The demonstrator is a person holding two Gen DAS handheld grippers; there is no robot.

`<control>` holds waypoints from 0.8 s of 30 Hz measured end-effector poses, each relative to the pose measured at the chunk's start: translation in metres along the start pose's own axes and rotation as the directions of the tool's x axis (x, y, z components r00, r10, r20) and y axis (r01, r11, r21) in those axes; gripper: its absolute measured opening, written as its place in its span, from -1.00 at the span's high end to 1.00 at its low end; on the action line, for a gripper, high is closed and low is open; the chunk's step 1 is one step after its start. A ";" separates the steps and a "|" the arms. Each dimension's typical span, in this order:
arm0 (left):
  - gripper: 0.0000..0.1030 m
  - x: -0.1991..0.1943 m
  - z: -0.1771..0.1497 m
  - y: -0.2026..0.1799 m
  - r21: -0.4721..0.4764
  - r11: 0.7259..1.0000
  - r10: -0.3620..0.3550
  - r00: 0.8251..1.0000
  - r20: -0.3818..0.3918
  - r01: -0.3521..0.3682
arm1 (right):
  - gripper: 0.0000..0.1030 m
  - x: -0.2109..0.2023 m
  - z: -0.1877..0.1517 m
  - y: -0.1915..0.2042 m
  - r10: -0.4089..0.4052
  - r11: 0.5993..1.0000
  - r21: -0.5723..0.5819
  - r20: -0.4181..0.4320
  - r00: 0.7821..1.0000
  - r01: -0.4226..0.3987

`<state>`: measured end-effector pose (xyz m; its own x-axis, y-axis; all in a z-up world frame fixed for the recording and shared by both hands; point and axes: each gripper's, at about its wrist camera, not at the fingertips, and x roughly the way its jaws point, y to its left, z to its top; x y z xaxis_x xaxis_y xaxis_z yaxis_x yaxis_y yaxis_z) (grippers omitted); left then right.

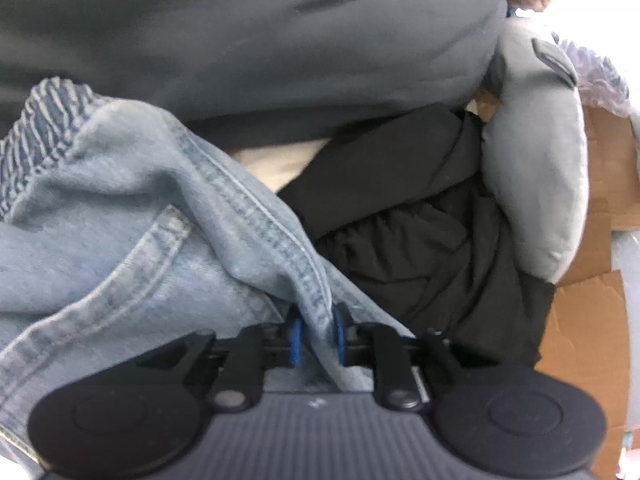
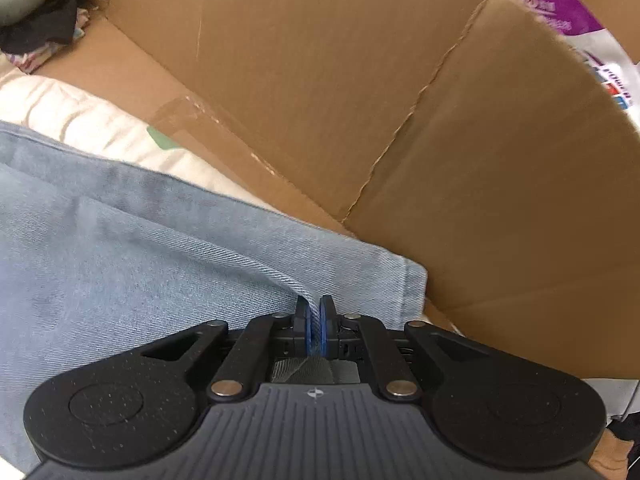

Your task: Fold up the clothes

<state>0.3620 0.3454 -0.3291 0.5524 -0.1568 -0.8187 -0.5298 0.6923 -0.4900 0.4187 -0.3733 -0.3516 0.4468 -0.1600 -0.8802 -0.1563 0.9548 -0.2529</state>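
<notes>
In the left wrist view the left gripper pinches a seamed fold of light-blue jeans, black garment and grey plush toy just ahead-right, while in the right wrist view the right gripper clamps the jeans' hem end, cardboard box wall close ahead.

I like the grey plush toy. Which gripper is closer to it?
Left. The left gripper, pinching the jeans, has the grey plush toy just ahead to its right; from the right gripper it sits far off.
</notes>
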 end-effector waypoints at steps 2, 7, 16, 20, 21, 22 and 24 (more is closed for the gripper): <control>0.59 0.001 -0.001 -0.007 0.043 0.999 -0.022 0.999 -0.040 0.023 | 0.94 -0.001 -0.002 0.002 0.014 1.000 -0.008 0.018 1.000 -0.014; 0.76 0.001 -0.008 -0.020 0.118 0.993 -0.017 0.998 -0.062 0.024 | 0.95 -0.011 -0.007 -0.002 0.036 0.999 -0.023 0.063 0.997 -0.034; 0.87 -0.018 -0.002 -0.031 0.150 0.988 -0.043 0.999 -0.014 0.045 | 0.97 -0.033 -0.004 -0.003 -0.019 0.997 -0.070 0.123 0.992 0.028; 0.87 -0.022 -0.002 -0.033 0.139 0.989 -0.053 0.999 0.004 0.052 | 0.97 -0.033 0.001 -0.007 -0.028 0.998 -0.054 0.119 0.992 0.035; 0.87 -0.023 -0.002 -0.033 0.138 0.989 -0.055 0.998 0.007 0.054 | 0.97 -0.034 0.003 -0.008 -0.029 0.998 -0.043 0.121 0.992 0.034; 0.87 -0.023 -0.002 -0.034 0.138 0.989 -0.056 0.998 0.008 0.054 | 0.97 -0.035 0.005 -0.008 -0.029 0.999 -0.037 0.123 0.992 0.033; 0.87 -0.023 0.001 -0.038 0.132 0.990 -0.058 0.998 0.008 0.057 | 0.97 -0.036 0.007 -0.008 -0.030 0.999 -0.037 0.125 0.992 0.035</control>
<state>0.3700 0.3234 -0.2910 0.5875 -0.1910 -0.7864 -0.4081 0.7692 -0.4917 0.4103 -0.3737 -0.3147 0.5577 -0.1561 -0.8153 -0.1733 0.9386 -0.2983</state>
